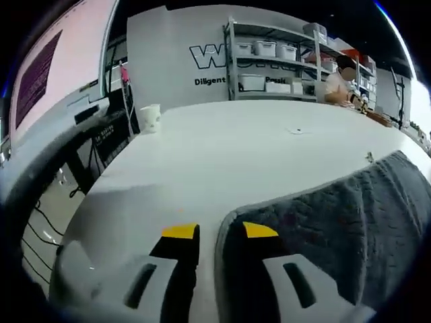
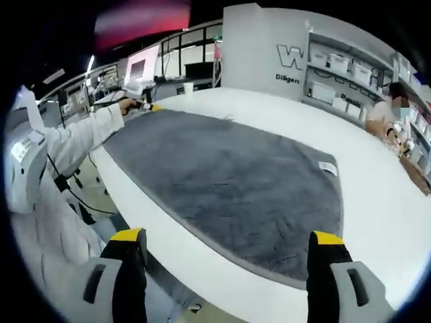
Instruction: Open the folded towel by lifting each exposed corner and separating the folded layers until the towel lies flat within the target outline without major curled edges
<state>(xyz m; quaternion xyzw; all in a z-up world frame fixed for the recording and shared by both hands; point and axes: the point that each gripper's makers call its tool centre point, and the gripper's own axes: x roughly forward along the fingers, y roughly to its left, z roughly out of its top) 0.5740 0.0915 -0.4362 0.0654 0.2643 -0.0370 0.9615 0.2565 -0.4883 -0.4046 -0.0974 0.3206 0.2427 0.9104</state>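
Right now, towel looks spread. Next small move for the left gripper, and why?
Probably open the left gripper and lift it off. Its jaws sit close together at the grey towel corner, with one jaw over the cloth edge, and the towel already lies flat on the white table with no obvious curl. The right gripper is open, clear of the towel. No target outline is visible.

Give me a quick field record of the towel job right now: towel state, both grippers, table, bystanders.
towel: grey towel spread open on the white table, near edge along the table edge, white label at its far side
left gripper: jaws straddling the towel's corner edge, slightly apart
right gripper: jaws wide open, holding nothing, off the near table edge
cup: white cup at the far table edge
person: seated by the shelves
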